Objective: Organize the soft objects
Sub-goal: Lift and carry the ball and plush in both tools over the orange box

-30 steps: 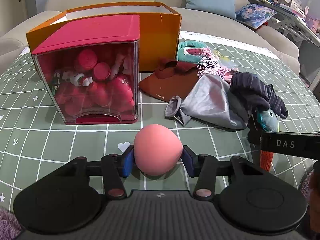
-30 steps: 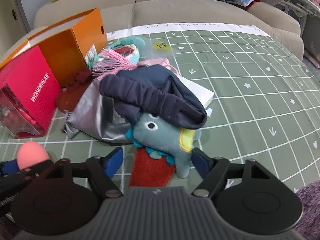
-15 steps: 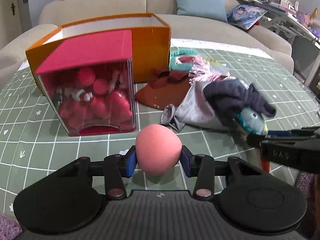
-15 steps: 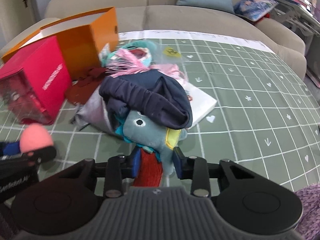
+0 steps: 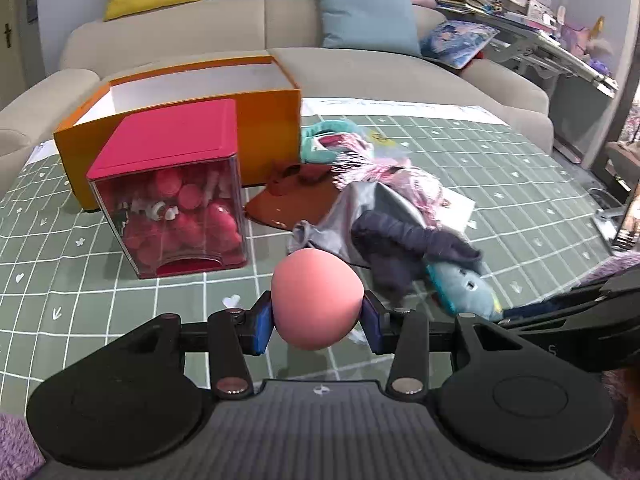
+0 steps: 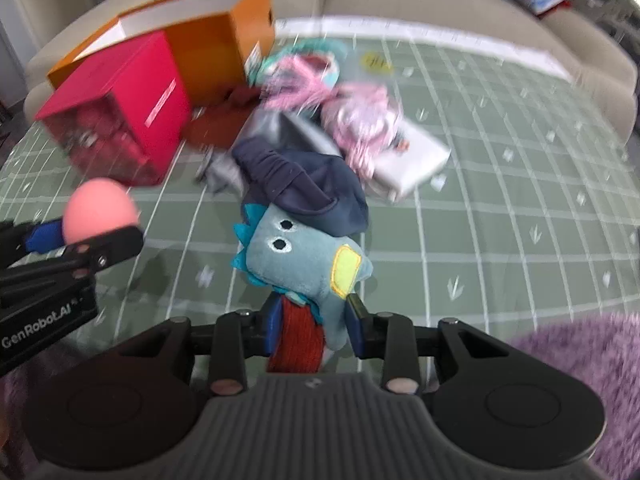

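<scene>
My left gripper [image 5: 317,323] is shut on a pink sponge ball [image 5: 317,298] and holds it above the green grid mat; the ball also shows in the right wrist view [image 6: 98,211]. My right gripper [image 6: 313,324] is shut on a teal plush toy [image 6: 303,258] with a red lower part, lifted off the mat. A dark navy cloth [image 6: 308,188] drapes over the toy's head. The toy shows in the left wrist view [image 5: 464,286]. An open orange box [image 5: 192,96] stands at the back left.
A red-lidded clear container [image 5: 176,192] of red items stands before the orange box. A pile of a silver cloth [image 5: 360,208], brown cloth [image 5: 296,200] and pink fringe [image 5: 384,168] lies mid-mat. A sofa [image 5: 360,64] is behind. A purple rug [image 6: 580,360] is at the right.
My right gripper closed on the teal plush toy and lifted it, dragging the navy cloth along. My left gripper rose with the pink ball.
</scene>
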`<state>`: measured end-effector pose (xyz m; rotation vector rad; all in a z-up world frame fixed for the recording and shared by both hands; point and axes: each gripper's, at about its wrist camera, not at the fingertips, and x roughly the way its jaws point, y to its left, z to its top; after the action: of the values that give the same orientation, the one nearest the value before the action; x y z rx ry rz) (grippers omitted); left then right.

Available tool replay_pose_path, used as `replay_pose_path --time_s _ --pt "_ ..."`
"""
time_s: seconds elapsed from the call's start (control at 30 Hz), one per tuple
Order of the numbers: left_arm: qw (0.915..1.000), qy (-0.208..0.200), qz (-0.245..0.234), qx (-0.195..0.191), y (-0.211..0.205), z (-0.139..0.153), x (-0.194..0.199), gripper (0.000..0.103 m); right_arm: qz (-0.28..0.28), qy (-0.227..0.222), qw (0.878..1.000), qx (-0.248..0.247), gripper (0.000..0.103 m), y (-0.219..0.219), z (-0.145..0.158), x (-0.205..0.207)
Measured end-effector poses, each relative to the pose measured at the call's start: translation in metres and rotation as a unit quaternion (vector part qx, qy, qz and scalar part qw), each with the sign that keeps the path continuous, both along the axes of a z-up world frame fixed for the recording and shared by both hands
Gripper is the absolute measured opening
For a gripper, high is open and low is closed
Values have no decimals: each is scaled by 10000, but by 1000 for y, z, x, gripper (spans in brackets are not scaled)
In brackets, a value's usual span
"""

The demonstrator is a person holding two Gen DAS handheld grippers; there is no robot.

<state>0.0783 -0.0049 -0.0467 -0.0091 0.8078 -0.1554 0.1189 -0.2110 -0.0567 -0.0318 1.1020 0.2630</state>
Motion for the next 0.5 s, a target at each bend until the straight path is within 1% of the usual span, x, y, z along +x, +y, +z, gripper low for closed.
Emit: replay_pose_path --time_s 0.13,0.23,0.33,0.4,0.47,0.5 --pt "9999 17 -85 -80 -1 7 -9 51 26 425 9988 257 33 -6 2 -8" --pt "9995 111 -122 -269 -1 12 -16 51 96 793 9956 487 33 -8 2 -19" --pt "9986 225 -237 -414 -1 17 -20 51 103 1213 9892 814 33 -13 2 -24" --pt "9979 317 -312 -464 -2 20 -23 51 158 1364 9860 942 33 -14 4 -28" --pt "9968 484 -240 -586 0 19 -23 51 181 1468 9829 1095 34 -14 6 -30" --pt "9962 532 -178 -670 2 18 -23 51 140 1593 9785 1304 34 -15 3 -28"
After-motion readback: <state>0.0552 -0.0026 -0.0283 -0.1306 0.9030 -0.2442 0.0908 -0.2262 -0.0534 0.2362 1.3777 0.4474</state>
